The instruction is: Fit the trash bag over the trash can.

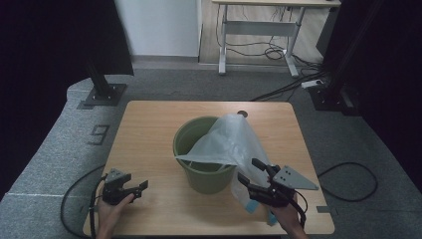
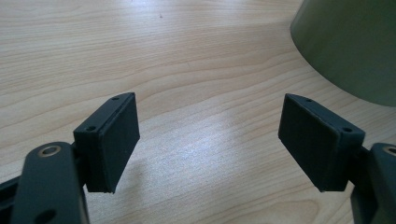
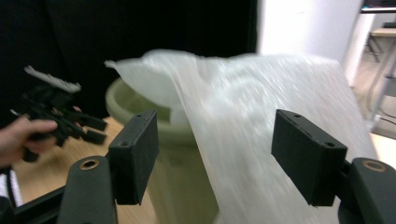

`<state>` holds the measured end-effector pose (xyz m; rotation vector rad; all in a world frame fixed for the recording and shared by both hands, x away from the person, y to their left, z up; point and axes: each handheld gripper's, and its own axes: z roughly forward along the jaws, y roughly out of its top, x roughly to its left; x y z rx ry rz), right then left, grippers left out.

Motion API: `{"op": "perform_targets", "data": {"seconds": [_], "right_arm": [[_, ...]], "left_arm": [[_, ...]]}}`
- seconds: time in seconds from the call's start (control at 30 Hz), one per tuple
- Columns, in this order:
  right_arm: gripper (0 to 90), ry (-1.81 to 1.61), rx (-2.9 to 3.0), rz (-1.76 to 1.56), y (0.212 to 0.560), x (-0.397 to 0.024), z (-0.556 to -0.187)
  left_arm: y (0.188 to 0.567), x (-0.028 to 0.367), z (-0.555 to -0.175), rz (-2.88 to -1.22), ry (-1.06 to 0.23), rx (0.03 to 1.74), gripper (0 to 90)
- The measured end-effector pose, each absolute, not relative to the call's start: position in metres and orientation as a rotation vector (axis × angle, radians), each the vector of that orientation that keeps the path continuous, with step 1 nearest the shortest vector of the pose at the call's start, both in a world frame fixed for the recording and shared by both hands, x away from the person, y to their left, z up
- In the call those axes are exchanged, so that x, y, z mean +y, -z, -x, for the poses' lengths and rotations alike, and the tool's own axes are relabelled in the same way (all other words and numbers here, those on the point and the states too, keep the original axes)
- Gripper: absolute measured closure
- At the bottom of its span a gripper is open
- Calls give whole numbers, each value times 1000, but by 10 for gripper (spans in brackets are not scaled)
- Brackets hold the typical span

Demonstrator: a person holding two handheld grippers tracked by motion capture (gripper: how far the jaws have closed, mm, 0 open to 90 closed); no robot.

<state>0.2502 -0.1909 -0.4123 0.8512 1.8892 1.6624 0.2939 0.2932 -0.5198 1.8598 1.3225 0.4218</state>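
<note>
A green bucket stands in the middle of the wooden table. A translucent white plastic bag is draped over its right rim and hangs down the right side to the tabletop. My right gripper sits at the bag's lower right with its jaws open; in the right gripper view the bag hangs between and beyond the pads without being pressed. My left gripper rests at the front left of the table, open and empty, with the bucket ahead to its right.
The bag's lower end with a blue strip lies near the table's front right edge. Black stands flank the table behind. A desk and cables are on the floor beyond.
</note>
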Motion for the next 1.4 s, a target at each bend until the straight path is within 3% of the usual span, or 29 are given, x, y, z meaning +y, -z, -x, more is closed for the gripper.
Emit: {"op": "perform_targets", "data": {"seconds": [0.5, 0.9, 1.0, 1.03, 1.07, 1.1, 1.23, 1.4], "right_arm": [[261, -1510, 1928, -1000, 469, -201, -250], [275, -1492, 1894, -1105, 488, -179, -268], [351, -1474, 1871, -1111, 488, -172, -274], [506, -1459, 1850, -1096, 489, -170, -277], [597, -1462, 1844, -1086, 489, -170, -278], [597, -1462, 1844, -1086, 489, -170, -278], [855, -1453, 1811, -1060, 484, -178, -278], [883, -1450, 1814, -1026, 471, -188, -278]], "left_arm": [[521, 292, -294, -1868, -422, 1325, 205], [522, 291, -295, -1873, -423, 1324, 205], [520, 291, -294, -1867, -427, 1320, 205], [519, 291, -293, -1863, -430, 1317, 205], [518, 291, -293, -1861, -434, 1317, 207], [516, 291, -292, -1864, -444, 1314, 207], [503, 282, -287, -1906, -561, 1266, 253], [490, 273, -282, -1885, -508, 1193, 256]]}}
